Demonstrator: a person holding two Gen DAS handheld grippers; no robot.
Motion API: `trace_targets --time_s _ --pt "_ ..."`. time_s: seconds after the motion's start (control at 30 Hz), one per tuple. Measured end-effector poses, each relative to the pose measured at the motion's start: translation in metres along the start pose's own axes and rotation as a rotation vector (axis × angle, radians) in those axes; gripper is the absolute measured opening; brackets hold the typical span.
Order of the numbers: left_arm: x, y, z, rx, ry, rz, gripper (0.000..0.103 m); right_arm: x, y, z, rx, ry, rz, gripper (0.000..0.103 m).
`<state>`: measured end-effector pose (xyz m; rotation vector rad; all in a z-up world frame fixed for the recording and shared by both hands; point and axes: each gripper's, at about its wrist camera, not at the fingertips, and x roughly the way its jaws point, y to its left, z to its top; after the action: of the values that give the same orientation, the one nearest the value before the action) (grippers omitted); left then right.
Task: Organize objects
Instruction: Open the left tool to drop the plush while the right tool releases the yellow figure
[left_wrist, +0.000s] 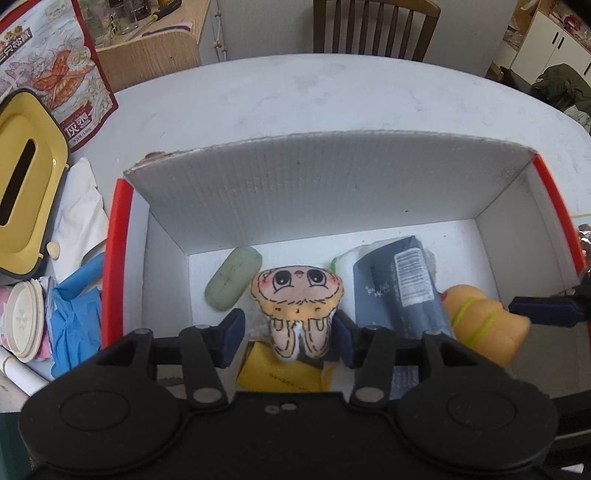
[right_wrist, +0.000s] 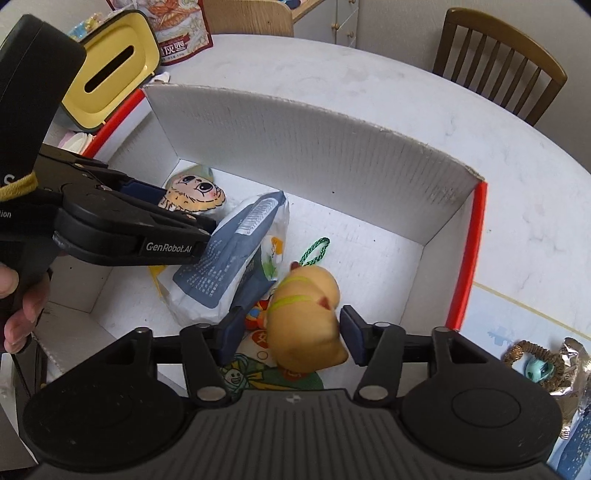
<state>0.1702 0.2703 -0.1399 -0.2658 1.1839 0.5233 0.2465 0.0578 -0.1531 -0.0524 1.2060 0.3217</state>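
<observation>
The left gripper (left_wrist: 288, 338) stood apart around the plush face toy (left_wrist: 297, 295), the right gripper (right_wrist: 290, 332) apart around the yellow plush (right_wrist: 306, 317), both inside the box (left_wrist: 314, 192). Either toy could have snagged a pad on withdrawal; the dark packet (right_wrist: 236, 254), at ten o'clock from the yellow plush, could have been knocked.

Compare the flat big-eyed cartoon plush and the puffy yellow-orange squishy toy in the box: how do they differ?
The flat big-eyed cartoon plush is thin fabric with a printed face; the puffy yellow-orange squishy toy is rounded and plain, banded by green stripes. The plush sits between the left gripper fingers, the squishy toy between the right gripper fingers. Both are inside the white red-rimmed cardboard box.
</observation>
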Motion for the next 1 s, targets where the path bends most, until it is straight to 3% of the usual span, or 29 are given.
trace_targets --time_s 0.13,0.3,0.43,0.6,1.0 --pt "-0.013 -0.003 -0.003 0.008 -0.026 0.001 0.063 -0.011 0.000 -0.001 -0.012 -0.014 -0.005 0.057" --pt "-0.029 -0.004 -0.005 0.012 -0.052 -0.017 0.064 -0.031 0.000 -0.005 -0.015 -0.044 0.016 0.059" --pt "-0.044 -0.008 -0.009 0.016 -0.078 -0.027 0.072 -0.046 0.002 -0.010 -0.019 -0.070 0.030 0.060" --pt "-0.062 -0.018 -0.016 0.024 -0.102 -0.037 0.074 -0.066 0.004 -0.018 -0.024 -0.105 0.049 0.063" --pt "-0.104 -0.053 -0.039 0.056 -0.165 -0.072 0.090 -0.107 -0.005 -0.062 0.004 -0.173 0.108 0.071"
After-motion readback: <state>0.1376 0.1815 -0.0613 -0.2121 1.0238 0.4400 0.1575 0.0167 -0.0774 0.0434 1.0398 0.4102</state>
